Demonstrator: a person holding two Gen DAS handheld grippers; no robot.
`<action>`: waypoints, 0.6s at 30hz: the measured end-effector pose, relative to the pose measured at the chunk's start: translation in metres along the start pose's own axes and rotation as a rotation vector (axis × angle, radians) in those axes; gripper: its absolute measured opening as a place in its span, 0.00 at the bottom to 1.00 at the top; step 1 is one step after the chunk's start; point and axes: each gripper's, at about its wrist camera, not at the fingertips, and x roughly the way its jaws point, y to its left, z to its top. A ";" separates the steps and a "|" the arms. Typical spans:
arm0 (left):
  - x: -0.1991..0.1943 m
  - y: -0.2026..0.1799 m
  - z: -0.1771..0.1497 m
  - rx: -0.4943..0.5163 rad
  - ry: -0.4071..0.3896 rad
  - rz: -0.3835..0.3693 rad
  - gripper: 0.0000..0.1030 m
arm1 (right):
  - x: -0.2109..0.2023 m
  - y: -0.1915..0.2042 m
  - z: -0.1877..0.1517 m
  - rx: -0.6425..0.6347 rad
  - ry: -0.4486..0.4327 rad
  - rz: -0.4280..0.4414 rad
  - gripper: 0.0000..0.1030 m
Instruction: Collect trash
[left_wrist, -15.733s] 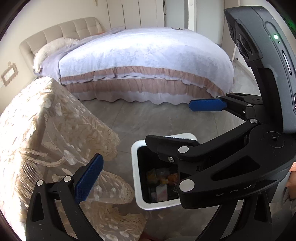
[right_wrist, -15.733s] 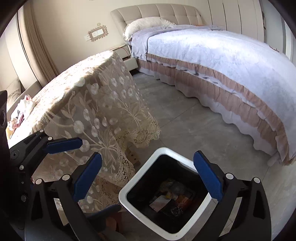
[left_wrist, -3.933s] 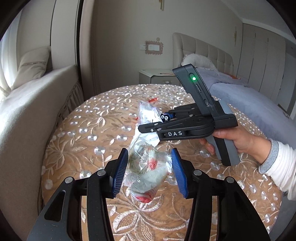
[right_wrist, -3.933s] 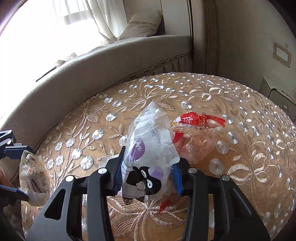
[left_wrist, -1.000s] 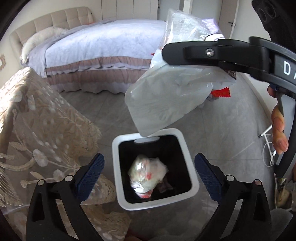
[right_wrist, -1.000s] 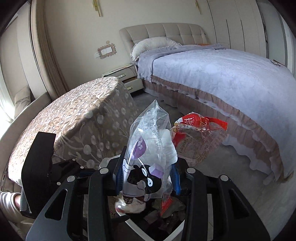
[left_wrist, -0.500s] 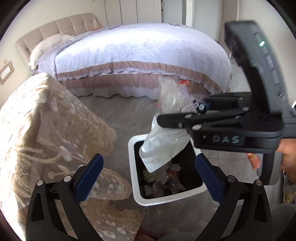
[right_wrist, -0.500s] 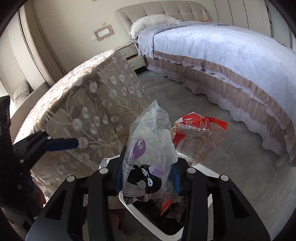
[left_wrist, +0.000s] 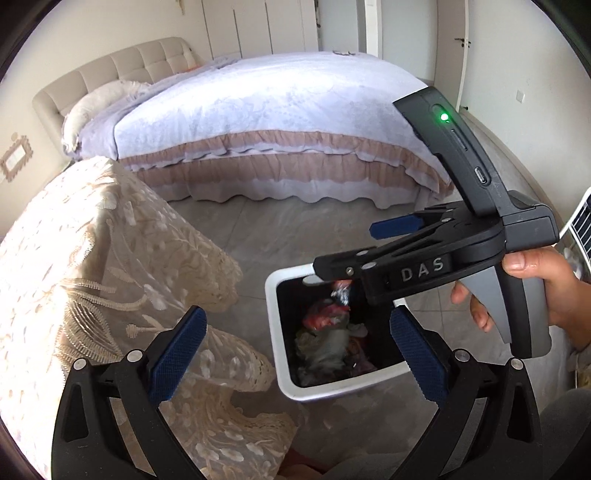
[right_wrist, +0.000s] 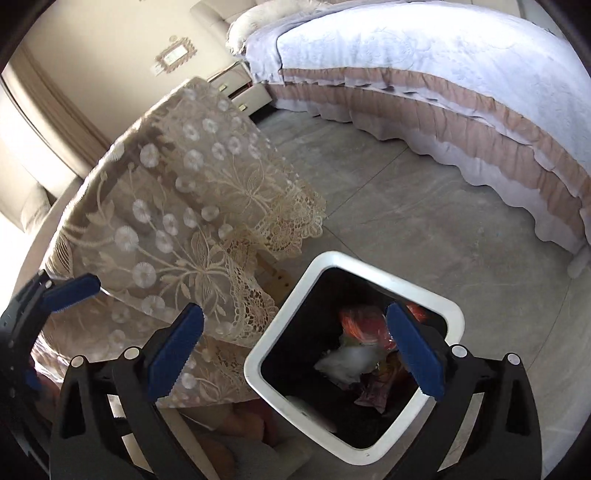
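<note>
A white-rimmed black bin (left_wrist: 275, 332) (right_wrist: 388, 273) stands on the floor beside the lace-covered table. Inside it lies the trash (left_wrist: 325, 339): a red wrapper (right_wrist: 362, 321), a pale clear bag (right_wrist: 347, 363) and other scraps. My right gripper (right_wrist: 295, 350) (left_wrist: 351, 247) hovers over the bin's mouth, its jaws opening wide with nothing between them. My left gripper (left_wrist: 297, 354) is open and empty, a little back from the bin on the table side; one of its blue pads (right_wrist: 74, 288) shows at the left edge of the right wrist view.
The round table under a beige lace cloth (left_wrist: 92, 258) (right_wrist: 184, 206) hangs close to the bin's left side. A bed with a lilac cover (left_wrist: 277, 110) (right_wrist: 443, 55) lies beyond a strip of grey floor (right_wrist: 406, 206). A hand (left_wrist: 546, 288) holds the right gripper's handle.
The right gripper's jaws have spread wide and let go of the clear bag and red wrapper, which now lie in the bin. The right gripper has sunk closer to the bin.
</note>
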 end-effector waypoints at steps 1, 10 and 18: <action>-0.002 0.002 0.001 -0.008 -0.005 -0.003 0.95 | -0.002 0.001 0.001 -0.005 -0.010 -0.007 0.96; -0.030 0.010 0.000 -0.047 -0.070 0.004 0.95 | -0.033 0.040 0.017 -0.107 -0.103 -0.002 0.96; -0.073 0.028 -0.002 -0.100 -0.153 0.076 0.95 | -0.069 0.094 0.035 -0.233 -0.241 -0.004 0.96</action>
